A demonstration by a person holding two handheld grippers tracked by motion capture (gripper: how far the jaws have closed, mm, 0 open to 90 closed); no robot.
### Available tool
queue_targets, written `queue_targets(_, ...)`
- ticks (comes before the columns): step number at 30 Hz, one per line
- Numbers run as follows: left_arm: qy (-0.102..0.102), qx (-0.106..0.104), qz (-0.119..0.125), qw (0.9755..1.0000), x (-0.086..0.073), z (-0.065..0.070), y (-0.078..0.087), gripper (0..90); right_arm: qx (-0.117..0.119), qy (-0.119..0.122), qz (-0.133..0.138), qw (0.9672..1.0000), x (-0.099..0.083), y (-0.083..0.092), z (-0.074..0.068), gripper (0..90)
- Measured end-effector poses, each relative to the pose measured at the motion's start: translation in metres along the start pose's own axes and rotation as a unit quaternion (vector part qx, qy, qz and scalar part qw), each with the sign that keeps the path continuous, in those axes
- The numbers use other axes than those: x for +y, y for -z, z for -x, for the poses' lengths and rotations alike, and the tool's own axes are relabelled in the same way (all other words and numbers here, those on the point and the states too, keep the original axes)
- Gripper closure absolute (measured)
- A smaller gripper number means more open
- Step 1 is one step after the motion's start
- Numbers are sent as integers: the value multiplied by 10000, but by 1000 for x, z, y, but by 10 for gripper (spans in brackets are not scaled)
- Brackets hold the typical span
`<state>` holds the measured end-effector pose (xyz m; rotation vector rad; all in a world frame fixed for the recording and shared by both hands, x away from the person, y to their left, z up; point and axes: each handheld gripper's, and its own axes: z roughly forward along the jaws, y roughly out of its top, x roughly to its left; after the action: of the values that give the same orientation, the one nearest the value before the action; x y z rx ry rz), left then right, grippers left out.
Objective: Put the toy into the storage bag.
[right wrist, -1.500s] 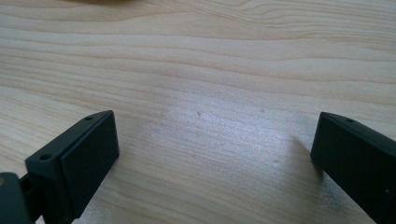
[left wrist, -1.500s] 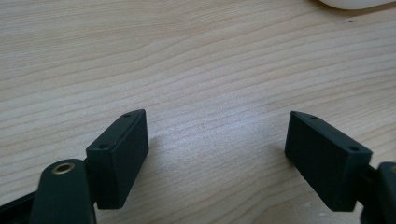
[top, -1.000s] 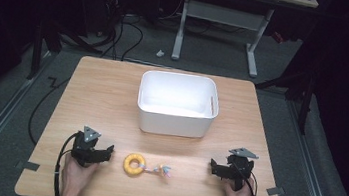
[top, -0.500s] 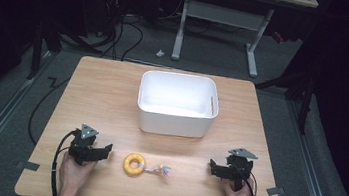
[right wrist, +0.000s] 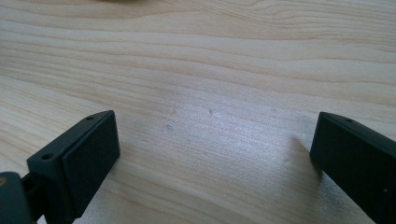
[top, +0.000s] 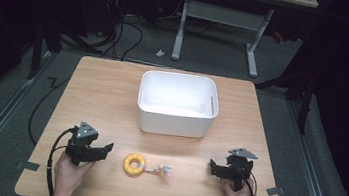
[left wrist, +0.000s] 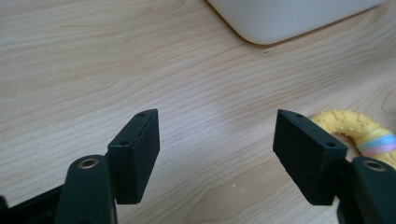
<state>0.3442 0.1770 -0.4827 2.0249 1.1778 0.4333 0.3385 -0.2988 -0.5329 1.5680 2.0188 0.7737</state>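
Note:
A yellow ring toy (top: 134, 163) with a small pastel piece (top: 162, 170) at its right lies on the wooden table near the front edge. My left gripper (top: 103, 150) is held just left of the ring and points at it. Its jaws have just been closing, but they still stand apart with only bare wood between them. In the left gripper view this gripper (left wrist: 217, 126) has the ring (left wrist: 355, 128) just beyond its right jaw. My right gripper (top: 213, 167) rests at the front right, and in its own view it (right wrist: 215, 135) stands open over bare wood.
A white plastic bin (top: 178, 103) stands in the middle of the table behind the ring; its corner (left wrist: 289, 18) shows in the left gripper view. Desk legs and cables lie on the dark floor beyond the table's far edge.
The left gripper has lifted slightly and its jaws have narrowed. The right gripper, the ring and the bin have not moved.

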Motion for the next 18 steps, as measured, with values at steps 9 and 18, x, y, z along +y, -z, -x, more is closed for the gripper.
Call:
queue_targets(9,-222,-190,-153,9995,16,16,7,337,8,7,4,10000,0,0,0,13)
queue_targets(18,-378,-572,-335,9971,28,35,5,365,24,25,37,10000,0,0,-1,27)
